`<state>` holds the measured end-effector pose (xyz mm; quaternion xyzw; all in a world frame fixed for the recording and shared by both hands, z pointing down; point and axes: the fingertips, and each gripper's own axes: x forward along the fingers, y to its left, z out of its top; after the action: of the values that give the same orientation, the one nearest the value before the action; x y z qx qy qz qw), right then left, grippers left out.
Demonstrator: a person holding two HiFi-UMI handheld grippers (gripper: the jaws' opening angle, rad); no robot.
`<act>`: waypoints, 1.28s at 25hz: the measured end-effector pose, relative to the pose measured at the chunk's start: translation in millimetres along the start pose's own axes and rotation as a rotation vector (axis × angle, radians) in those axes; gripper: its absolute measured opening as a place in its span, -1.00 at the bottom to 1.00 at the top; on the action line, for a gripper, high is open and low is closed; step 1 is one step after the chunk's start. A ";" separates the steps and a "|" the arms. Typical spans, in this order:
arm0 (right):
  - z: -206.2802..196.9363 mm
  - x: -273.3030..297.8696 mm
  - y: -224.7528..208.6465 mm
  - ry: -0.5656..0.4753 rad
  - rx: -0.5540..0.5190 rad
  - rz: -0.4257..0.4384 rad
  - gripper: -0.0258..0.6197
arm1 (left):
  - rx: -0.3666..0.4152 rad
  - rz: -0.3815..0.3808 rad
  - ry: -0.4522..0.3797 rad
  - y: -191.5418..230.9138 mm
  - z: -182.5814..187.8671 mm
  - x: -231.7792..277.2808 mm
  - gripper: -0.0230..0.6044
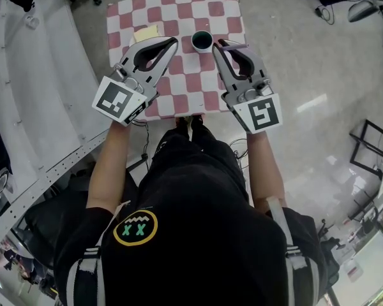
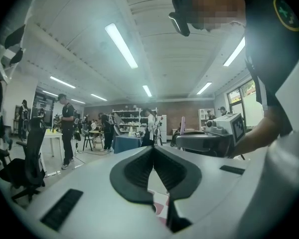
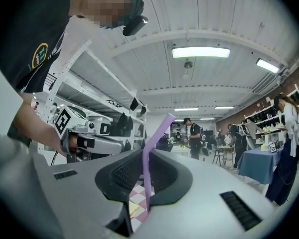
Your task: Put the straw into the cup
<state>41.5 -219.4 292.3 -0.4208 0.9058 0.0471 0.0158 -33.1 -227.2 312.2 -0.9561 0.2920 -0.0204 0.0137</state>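
Straw and cup are not yet together. We grip the purple straw in our right gripper, whose fingers are pressed narrow against it on both sides. In the right gripper view the straw runs up between the dark pads and bends over towards the upper right above them. From the head view it shows as a thin purple line lying across the top of that gripper. Its near end is just beside the cup's rim and outside the cup.

The cup is small and dark, stands upright on the pink-and-white checked table near its far edge, and sits between the tips of our two grippers.

Our left gripper points at the cup from the other side. In its own view the fingers meet at the tips with nothing between them. Both grippers lie roughly level over the table, angled in towards each other. A pale yellow pad lies on the cloth just beyond the left gripper.
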 end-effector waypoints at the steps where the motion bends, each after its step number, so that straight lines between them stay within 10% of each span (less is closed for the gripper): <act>1: -1.4 2.2 -1.2 -0.002 -0.002 0.005 -0.73 | 0.002 0.000 0.001 1.0 -1.1 2.6 -0.86; 32: -110.7 35.2 -39.7 0.012 0.119 -0.011 -0.73 | -0.006 -0.004 0.004 23.8 -86.4 54.9 -0.86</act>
<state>50.4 -282.5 397.1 -0.4243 0.9048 -0.0094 0.0355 -4.9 -278.9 399.3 -0.9567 0.2901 -0.0214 0.0101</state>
